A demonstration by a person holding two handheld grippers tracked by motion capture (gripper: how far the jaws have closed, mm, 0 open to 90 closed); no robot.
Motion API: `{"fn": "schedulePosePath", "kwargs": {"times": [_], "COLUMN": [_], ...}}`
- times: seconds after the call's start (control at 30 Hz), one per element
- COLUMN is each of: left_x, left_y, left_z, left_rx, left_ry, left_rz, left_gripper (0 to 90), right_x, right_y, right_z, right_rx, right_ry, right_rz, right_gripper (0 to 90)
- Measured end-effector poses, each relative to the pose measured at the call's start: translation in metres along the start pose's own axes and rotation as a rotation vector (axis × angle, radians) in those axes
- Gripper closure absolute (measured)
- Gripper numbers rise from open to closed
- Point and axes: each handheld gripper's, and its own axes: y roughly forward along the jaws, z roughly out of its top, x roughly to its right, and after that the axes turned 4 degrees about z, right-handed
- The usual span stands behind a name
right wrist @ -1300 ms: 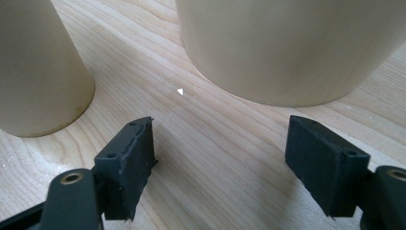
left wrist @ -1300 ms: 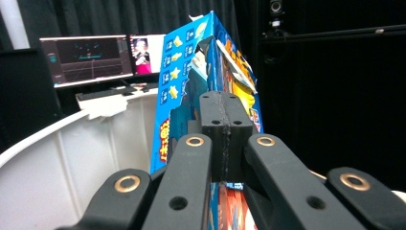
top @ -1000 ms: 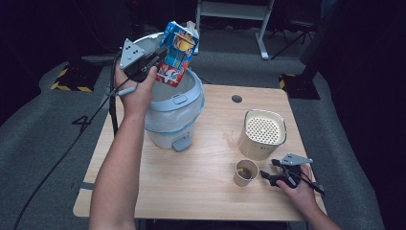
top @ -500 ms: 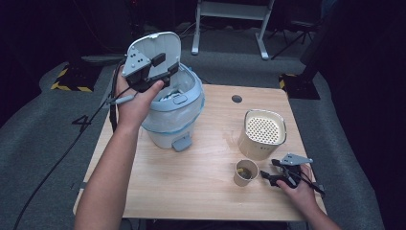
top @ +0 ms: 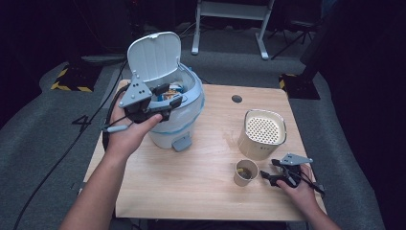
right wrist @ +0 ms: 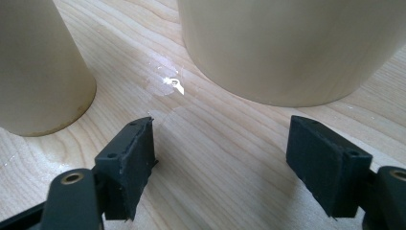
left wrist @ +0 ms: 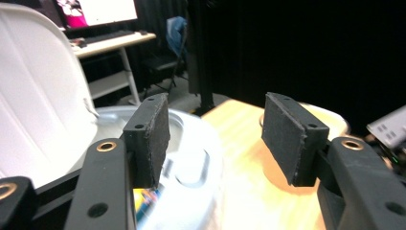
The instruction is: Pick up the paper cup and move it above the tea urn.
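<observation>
Now the colourful crinkly snack packet (top: 173, 91) lay inside the pale blue lidded plastic bin (top: 189, 122).
Just beyond the left tongs (top: 165, 96), whose jaws had just been opening, empty; right tongs (top: 268, 175) open, idle. The packet looked light, soft, slippery: pinch its top edge.

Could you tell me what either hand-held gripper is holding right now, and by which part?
Nothing is held. The left hand-held gripper has just opened above the bin; the right hand-held gripper rests open beside the cup.
</observation>
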Motion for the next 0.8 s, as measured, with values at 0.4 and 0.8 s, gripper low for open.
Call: {"fn": "schedulePosePath", "kwargs": {"times": [0.4,0.8], "left_x": [0.024,0.038], "left_y": [-0.009,0.000], "left_z": [-0.048,-0.101], "left_rx": [-0.084,-0.167], "left_ry": [0.002,-0.024], "left_rz": [-0.082,-0.115], "left_gripper": [42.0,42.7], "right_x": [0.003,0.002], "right_y": [0.000,-0.003], "right_z": [0.000,-0.001], "right_rx": [-0.009,-0.023], "right_ry": [-0.026,-0.043], "right_rz": [0.024,0.038], "right_gripper": [21.0,20.0]}}
